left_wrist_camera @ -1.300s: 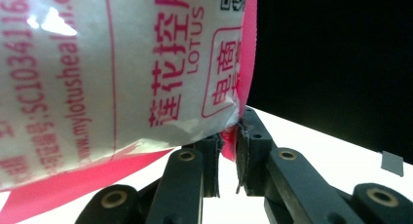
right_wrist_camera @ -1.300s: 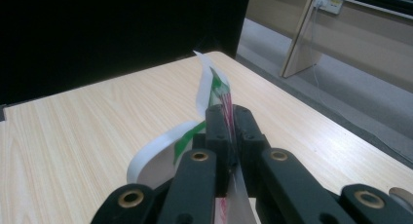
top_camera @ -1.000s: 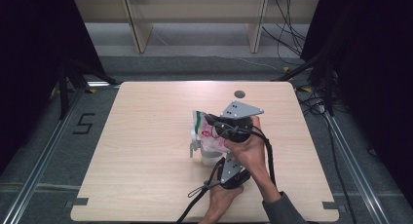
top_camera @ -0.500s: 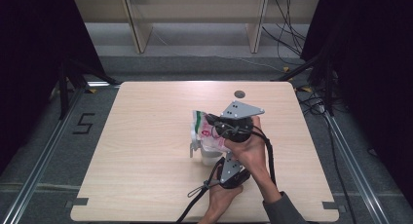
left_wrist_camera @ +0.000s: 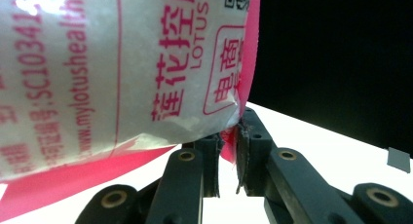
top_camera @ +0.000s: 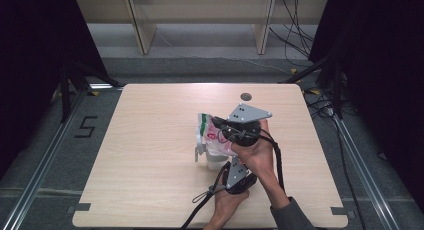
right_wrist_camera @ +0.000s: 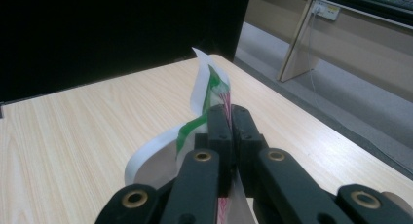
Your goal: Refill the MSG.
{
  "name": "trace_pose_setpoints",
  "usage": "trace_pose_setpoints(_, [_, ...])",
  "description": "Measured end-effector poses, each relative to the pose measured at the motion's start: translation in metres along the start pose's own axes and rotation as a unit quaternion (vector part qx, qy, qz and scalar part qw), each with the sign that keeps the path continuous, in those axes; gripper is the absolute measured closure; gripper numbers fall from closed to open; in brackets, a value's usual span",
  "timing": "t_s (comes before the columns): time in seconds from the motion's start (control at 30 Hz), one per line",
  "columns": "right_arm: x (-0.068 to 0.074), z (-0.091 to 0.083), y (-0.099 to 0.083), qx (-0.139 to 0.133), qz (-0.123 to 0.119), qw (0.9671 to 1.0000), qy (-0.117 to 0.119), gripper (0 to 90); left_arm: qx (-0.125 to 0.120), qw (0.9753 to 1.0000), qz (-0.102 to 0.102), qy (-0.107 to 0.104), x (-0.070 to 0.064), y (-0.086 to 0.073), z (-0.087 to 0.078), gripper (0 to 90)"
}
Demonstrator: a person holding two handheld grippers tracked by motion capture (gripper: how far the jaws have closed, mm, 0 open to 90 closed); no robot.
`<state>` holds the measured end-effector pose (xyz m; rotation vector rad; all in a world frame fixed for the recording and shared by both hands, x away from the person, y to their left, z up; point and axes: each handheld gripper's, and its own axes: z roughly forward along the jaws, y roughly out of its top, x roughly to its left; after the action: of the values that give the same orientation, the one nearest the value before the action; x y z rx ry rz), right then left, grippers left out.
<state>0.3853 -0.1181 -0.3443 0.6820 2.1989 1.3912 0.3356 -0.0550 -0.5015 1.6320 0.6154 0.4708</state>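
A white plastic bag [top_camera: 209, 136] with pink print and a green stripe hangs over the middle of the wooden table [top_camera: 150, 140]. My right gripper [top_camera: 226, 133], held in a hand, is shut on the bag's upper edge [right_wrist_camera: 210, 85]; its jaws [right_wrist_camera: 229, 112] pinch the green-and-white film. My left gripper [top_camera: 231, 176] sits nearer the front edge and points up at the bag. Its jaws [left_wrist_camera: 229, 136] are shut on the bag's pink bottom seam [left_wrist_camera: 146, 63]. A pale round container [top_camera: 216, 163] stands right under the bag.
A small dark round hole [top_camera: 245, 96] sits near the table's far edge. Wooden shelf legs [top_camera: 141, 30] stand beyond the table, and cables [top_camera: 320, 97] lie on the floor to the right. A floor marking "5" [top_camera: 86, 126] is at the left.
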Motion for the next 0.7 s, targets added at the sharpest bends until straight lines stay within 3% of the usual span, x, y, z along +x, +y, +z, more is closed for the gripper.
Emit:
trace_pose_setpoints(0.07, [-0.001,-0.001,0.0,-0.009,-0.015,0.9998,-0.013,89.8,0.0,1.0,0.002,0.001,0.0,0.0,0.0,80.3])
trace_pose_setpoints(0.2, [-0.001,-0.003,0.001,-0.001,0.001,1.0,0.006,90.0,0.002,1.0,0.006,0.007,0.0,-0.001,-0.001,80.4])
trace_pose_setpoints(0.23, [0.0,-0.004,0.001,-0.005,0.002,1.0,-0.006,90.0,-0.013,0.9998,-0.013,0.003,-0.001,-0.001,0.001,80.5])
trace_pose_setpoints(0.27, [-0.001,-0.004,0.001,-0.007,-0.009,0.9999,-0.006,90.0,-0.012,0.9998,-0.014,0.005,-0.001,-0.002,0.001,80.4])
trace_pose_setpoints(0.53, [-0.002,-0.01,0.002,-0.008,-0.004,0.9999,0.005,90.0,-0.01,0.9999,-0.004,0.008,-0.002,-0.003,-0.001,80.5])
trace_pose_setpoints(0.57, [-0.004,-0.012,0.002,-0.014,-0.016,0.9998,-0.001,90.0,-0.008,0.9999,0.002,0.01,-0.001,-0.003,-0.002,80.5])
trace_pose_setpoints(0.7, [-0.004,-0.019,0.002,-0.016,0.001,0.9998,0.007,90.0,-0.004,0.9999,0.008,0.011,-0.002,-0.006,-0.005,80.5])
